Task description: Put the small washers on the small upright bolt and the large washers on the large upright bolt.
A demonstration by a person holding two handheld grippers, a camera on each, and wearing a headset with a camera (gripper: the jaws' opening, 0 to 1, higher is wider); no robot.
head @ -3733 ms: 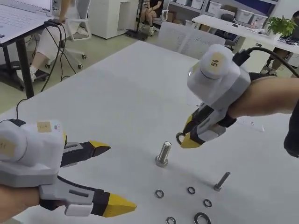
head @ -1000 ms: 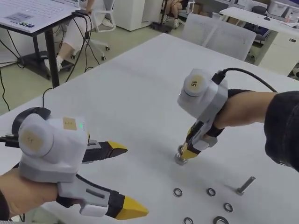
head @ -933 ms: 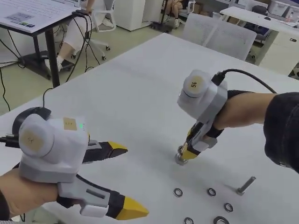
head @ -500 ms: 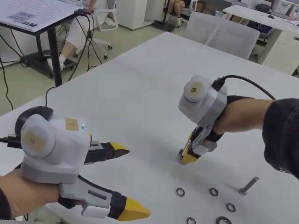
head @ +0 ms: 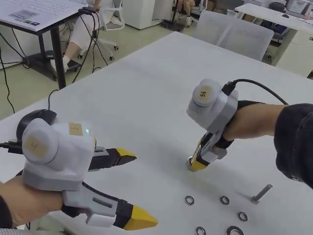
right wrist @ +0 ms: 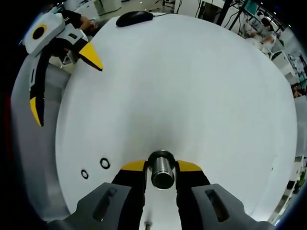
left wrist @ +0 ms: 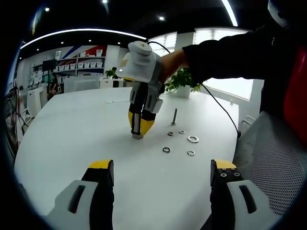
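on the white table (head: pixel 146 83), the right gripper (head: pixel 195 164) nips the large upright bolt (right wrist: pixel 162 168) between its jaws. left gripper (head: pixel 134 190) – wide open, holding nothing.

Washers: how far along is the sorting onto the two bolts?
Nothing is clearly done. In hand: the right hand-held gripper has its jaws either side of the large bolt; whether a washer sits on it, I cannot tell. Still to do: five washers lie loose on the table, the small bolt looks bare, and the left hand-held gripper is open and empty.
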